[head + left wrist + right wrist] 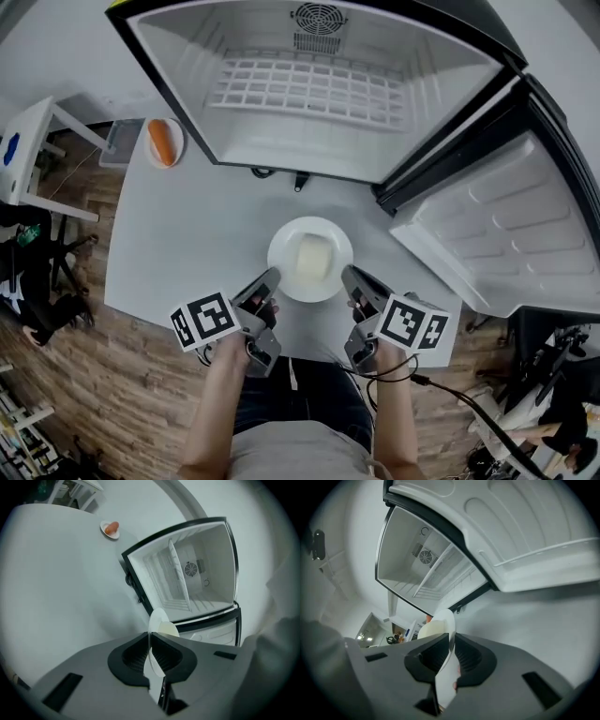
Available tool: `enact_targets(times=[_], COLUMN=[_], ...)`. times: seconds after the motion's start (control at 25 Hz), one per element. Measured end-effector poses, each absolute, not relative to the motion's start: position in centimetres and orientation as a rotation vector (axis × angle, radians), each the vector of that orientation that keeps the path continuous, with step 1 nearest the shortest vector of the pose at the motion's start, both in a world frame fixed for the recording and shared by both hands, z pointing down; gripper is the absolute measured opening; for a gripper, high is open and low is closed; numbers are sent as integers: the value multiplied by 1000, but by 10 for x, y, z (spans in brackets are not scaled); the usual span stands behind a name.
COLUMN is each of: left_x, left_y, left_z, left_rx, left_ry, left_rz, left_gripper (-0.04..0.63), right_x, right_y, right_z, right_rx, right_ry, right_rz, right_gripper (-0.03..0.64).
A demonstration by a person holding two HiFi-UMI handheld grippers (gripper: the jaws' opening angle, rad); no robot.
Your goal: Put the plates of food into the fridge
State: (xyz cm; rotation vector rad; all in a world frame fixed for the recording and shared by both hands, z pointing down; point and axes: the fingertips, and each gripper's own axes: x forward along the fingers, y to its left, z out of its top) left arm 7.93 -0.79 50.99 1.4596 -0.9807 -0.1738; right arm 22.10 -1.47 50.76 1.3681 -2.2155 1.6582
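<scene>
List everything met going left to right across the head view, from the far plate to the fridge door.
plate with orange food → left gripper → white plate with pale food → right gripper → open fridge door

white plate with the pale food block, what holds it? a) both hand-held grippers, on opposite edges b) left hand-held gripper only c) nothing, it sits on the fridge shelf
a: the left hand-held gripper and right hand-held gripper each pinch an opposite edge of the white plate, as both gripper views show.
</scene>
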Motion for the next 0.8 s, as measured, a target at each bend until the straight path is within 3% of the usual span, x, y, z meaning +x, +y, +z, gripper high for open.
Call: enact_targets(times=[0.44, 0.8], left_x=[7, -30], left_y=[-47, -128], left_z=[454, 399], left_rx=[1401, 1502], left_ry=[-998, -946], left_rz=[-467, -486], left_gripper=[20, 18], right_x=[148, 113], right_y=[-78, -150], right_z=[447, 395], right_rx=[1253, 1399], right_ry=[-2400, -2465], right_rz=[1567, 1501], right_gripper=[49, 49])
